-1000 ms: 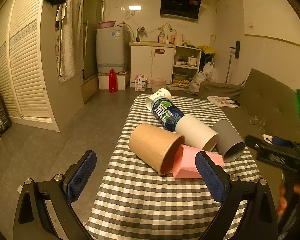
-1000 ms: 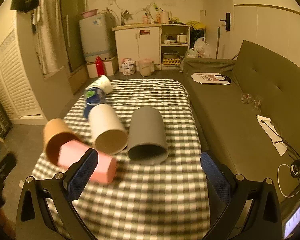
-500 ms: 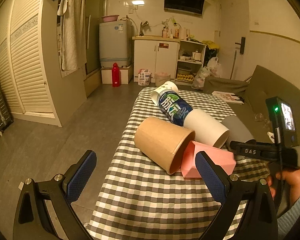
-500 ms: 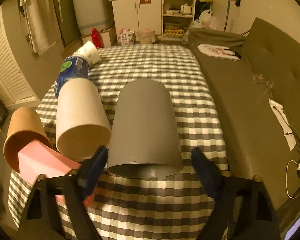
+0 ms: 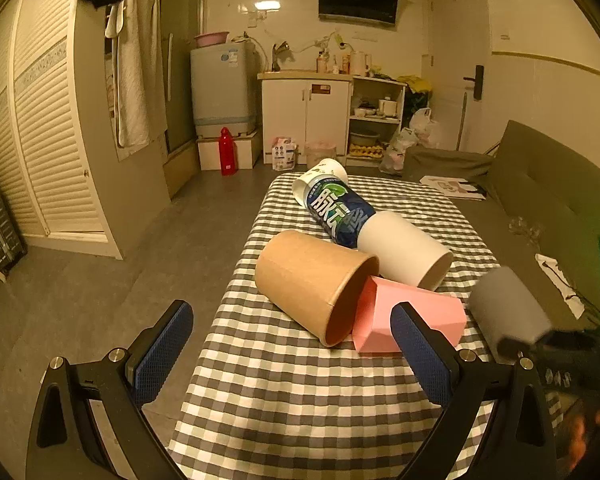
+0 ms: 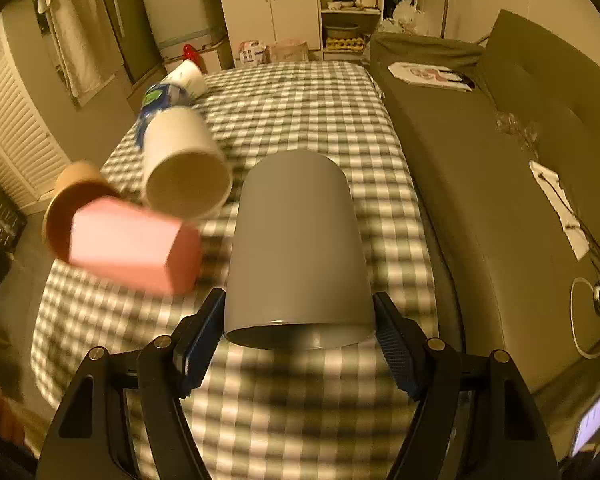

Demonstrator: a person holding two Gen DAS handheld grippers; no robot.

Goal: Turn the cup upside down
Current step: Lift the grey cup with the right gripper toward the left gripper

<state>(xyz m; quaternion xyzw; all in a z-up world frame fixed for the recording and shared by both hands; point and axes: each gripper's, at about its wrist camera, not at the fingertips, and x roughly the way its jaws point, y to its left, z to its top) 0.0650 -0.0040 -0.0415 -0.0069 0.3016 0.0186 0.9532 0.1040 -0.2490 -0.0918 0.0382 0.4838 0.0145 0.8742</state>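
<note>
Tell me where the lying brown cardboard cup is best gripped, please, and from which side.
Grip the brown cardboard cup across its bare side wall near the closed end, coming from above with the open left gripper; the pink block crowds its mouth.

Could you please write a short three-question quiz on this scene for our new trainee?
1. True or false: the left gripper holds the brown cup.
2. Which gripper's fingers close on the grey cup? A) left B) right C) neither
3. Fill in: the pink box lies partly inside the mouth of the ____ cup.

Key: 1. False; it is open and holds nothing. 2. B. 3. brown.
</note>
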